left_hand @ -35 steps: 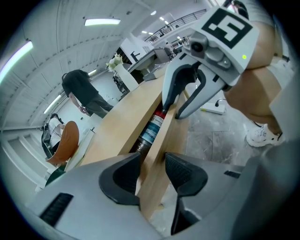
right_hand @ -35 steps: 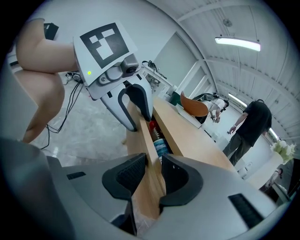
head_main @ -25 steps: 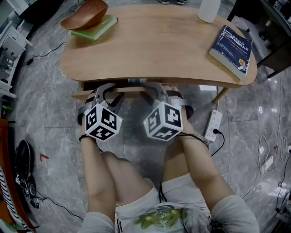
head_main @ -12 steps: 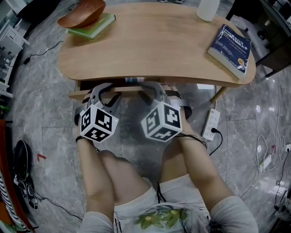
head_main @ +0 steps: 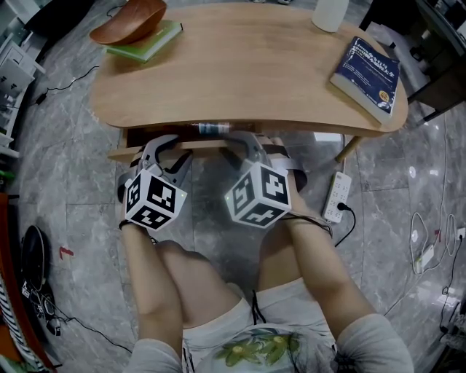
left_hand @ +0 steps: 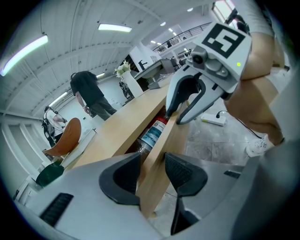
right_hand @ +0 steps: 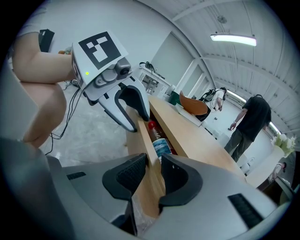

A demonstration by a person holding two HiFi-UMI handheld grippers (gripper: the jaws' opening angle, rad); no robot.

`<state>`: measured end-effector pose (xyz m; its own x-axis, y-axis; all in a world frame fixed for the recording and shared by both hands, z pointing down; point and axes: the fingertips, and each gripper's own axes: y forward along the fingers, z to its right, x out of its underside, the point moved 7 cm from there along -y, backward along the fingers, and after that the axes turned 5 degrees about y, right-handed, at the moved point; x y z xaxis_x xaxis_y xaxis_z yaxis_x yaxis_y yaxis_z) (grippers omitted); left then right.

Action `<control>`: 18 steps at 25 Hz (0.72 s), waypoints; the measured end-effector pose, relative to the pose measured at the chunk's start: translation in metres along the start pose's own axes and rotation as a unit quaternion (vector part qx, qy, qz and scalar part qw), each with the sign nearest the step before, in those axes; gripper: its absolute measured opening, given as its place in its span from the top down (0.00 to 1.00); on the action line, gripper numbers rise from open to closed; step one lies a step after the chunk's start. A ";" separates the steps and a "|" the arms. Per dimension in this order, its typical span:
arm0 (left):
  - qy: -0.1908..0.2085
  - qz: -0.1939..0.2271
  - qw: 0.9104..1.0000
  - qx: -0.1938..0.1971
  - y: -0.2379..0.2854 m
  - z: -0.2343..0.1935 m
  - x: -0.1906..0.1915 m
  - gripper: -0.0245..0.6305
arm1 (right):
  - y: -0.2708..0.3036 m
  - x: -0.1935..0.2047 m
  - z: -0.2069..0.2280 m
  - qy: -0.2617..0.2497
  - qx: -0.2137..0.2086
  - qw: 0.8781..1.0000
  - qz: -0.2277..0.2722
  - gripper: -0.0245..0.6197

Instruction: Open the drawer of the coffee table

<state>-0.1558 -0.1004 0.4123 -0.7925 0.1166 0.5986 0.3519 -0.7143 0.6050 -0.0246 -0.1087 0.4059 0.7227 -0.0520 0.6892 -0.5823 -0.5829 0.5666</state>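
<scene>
The wooden coffee table (head_main: 240, 73) has a drawer under its front edge, slightly pulled out. My left gripper (head_main: 169, 146) straddles the drawer front (head_main: 202, 143) near its left end, and my right gripper (head_main: 244, 143) holds it further right. In the left gripper view the left gripper (left_hand: 152, 176) has its pads on both faces of the board (left_hand: 173, 136). In the right gripper view the right gripper (right_hand: 153, 176) has its jaws closing on the same board (right_hand: 143, 136). A bottle (head_main: 212, 129) with a red cap lies inside the drawer.
A blue book (head_main: 368, 69) lies at the table's right end. A brown bowl (head_main: 131, 20) sits on a green book (head_main: 149, 42) at the far left, and a white container (head_main: 329, 13) stands at the back. A power strip (head_main: 336, 198) and cables lie on the floor.
The gap between table edge and drawer front has widened a little, and more of the bottle shows. Both grippers have kept their hold on the board.
</scene>
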 end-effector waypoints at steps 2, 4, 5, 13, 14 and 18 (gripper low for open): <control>-0.003 0.003 1.000 0.001 0.000 0.000 0.000 0.71 | 0.000 0.000 0.000 0.000 0.000 1.000 0.001 0.79; -0.005 0.006 1.000 0.003 -0.001 0.000 0.000 0.71 | -0.001 0.001 0.000 0.002 -0.002 1.000 0.002 0.79; -0.006 0.008 1.000 0.003 -0.001 0.000 0.000 0.71 | -0.001 0.000 0.000 0.002 -0.003 1.000 0.002 0.79; -0.010 0.028 0.999 -0.019 -0.004 0.004 0.002 0.71 | -0.003 -0.001 -0.001 0.011 -0.007 1.000 0.004 0.79; -0.011 0.032 0.999 -0.022 -0.004 0.005 0.003 0.71 | -0.003 -0.001 -0.001 0.013 -0.007 1.000 0.004 0.79; -0.004 0.025 0.999 -0.030 -0.005 0.009 0.003 0.71 | -0.004 -0.001 -0.004 0.009 -0.003 1.000 -0.002 0.79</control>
<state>-0.1554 -0.0903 0.4157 -0.7709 0.0857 0.6312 0.3600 -0.7589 0.5427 -0.0244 -0.1033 0.4053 0.7185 -0.0348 0.6947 -0.5817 -0.5777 0.5726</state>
